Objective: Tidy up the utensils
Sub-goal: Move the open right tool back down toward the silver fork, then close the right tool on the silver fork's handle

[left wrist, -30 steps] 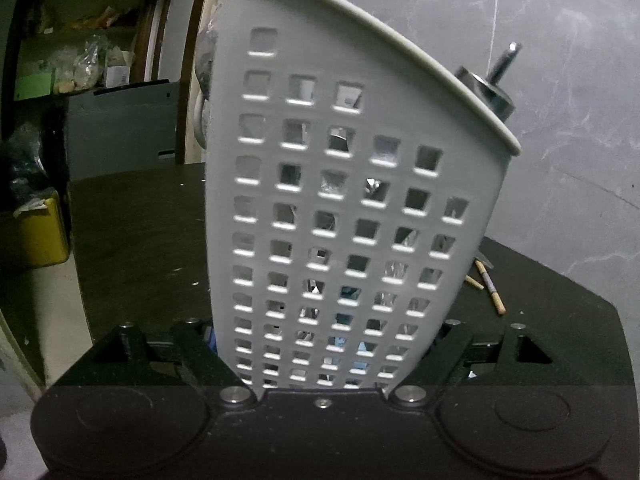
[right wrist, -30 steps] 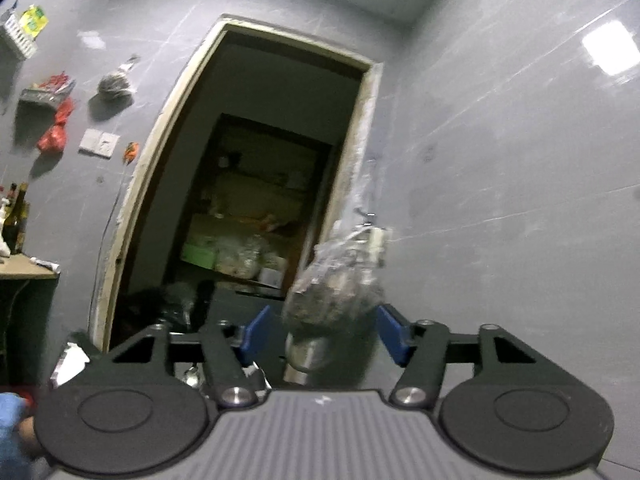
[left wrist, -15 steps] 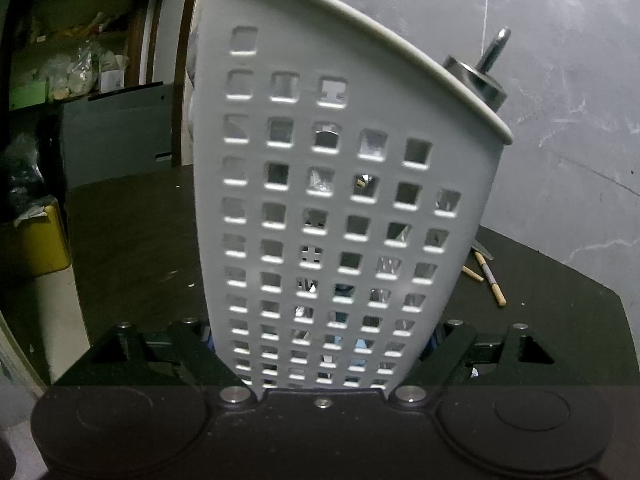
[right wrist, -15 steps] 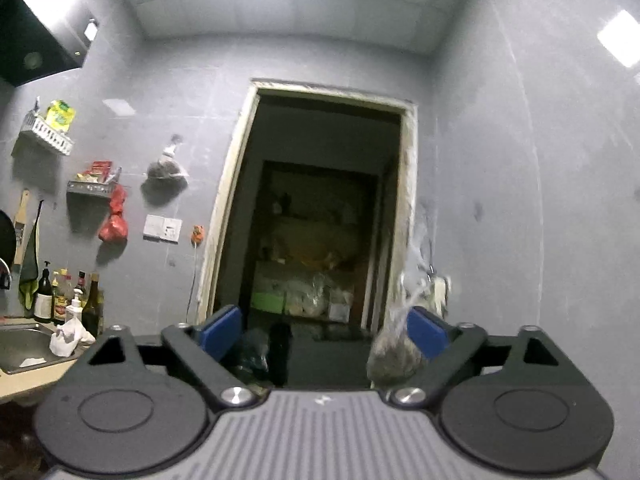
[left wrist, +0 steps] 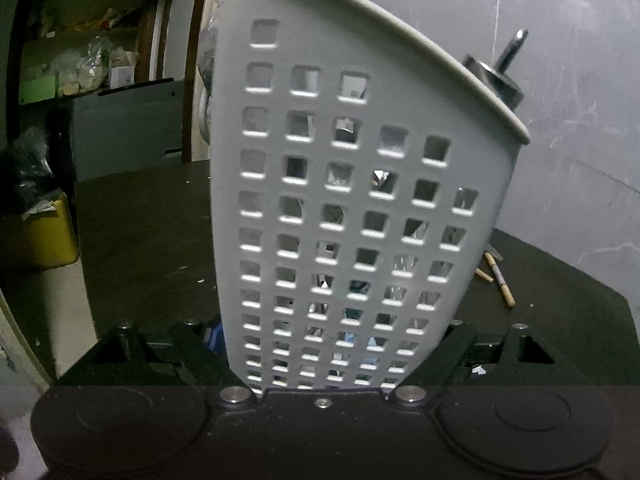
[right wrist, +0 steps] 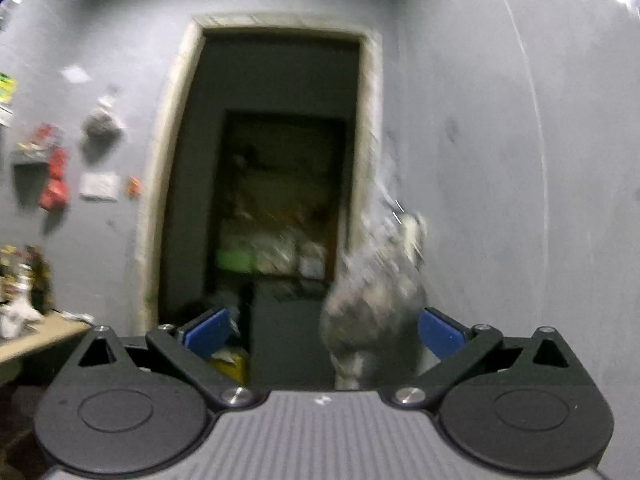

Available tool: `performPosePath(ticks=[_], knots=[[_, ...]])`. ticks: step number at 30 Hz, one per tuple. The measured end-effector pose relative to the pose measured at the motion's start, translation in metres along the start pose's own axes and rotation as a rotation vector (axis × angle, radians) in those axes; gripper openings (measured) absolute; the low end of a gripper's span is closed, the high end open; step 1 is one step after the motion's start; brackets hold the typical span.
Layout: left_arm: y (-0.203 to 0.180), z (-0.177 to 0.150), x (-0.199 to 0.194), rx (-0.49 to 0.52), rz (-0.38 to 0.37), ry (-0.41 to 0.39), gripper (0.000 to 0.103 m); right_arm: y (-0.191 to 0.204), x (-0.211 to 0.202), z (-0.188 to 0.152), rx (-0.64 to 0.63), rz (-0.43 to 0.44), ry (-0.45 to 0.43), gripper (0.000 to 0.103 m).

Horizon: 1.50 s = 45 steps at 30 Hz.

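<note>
Opening wide, the right gripper (right wrist: pixel 322 330) has let go and lifted away, empty now. The left gripper (left wrist: pixel 332 354) still squeezes the white plastic holed basket (left wrist: pixel 352 200) on the dark table (left wrist: pixel 152 224), a metal utensil (left wrist: pixel 502 70) poking out.

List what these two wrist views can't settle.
- Left wrist: the holder hides the left gripper pads and most contents; only a metal handle pokes out.
- Right wrist: motion blur; the hanging bag contents are unreadable.
- Right gripper opening, nothing between; table unseen.
</note>
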State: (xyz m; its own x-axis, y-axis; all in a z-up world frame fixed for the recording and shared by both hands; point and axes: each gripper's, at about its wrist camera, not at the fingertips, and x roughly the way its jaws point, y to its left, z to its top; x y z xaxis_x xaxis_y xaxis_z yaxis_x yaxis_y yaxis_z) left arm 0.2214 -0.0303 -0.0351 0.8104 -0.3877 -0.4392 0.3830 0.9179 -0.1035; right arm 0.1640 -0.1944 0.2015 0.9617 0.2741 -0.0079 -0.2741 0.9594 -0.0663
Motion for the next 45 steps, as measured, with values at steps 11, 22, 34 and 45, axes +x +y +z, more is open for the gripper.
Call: performPosePath(ticks=[11, 22, 34, 45], knots=[[-0.004, 0.003, 0.003, 0.004, 0.005, 0.013, 0.085, -0.096, 0.136, -0.153, 0.319, -0.055, 0.411, 0.103], [-0.009, 0.005, 0.008, 0.022, 0.01, 0.024, 0.086, -0.096, 0.196, -0.216, 0.195, -0.094, 0.585, 0.103], [-0.007, 0.001, 0.004, 0.011, 0.017, 0.007, 0.083, -0.044, 0.217, -0.221, -0.017, 0.088, 0.626, 0.047], [-0.007, -0.003, -0.005, 0.012, 0.018, -0.005, 0.082, -0.053, 0.205, -0.224, 0.078, 0.116, 0.678, 0.004]])
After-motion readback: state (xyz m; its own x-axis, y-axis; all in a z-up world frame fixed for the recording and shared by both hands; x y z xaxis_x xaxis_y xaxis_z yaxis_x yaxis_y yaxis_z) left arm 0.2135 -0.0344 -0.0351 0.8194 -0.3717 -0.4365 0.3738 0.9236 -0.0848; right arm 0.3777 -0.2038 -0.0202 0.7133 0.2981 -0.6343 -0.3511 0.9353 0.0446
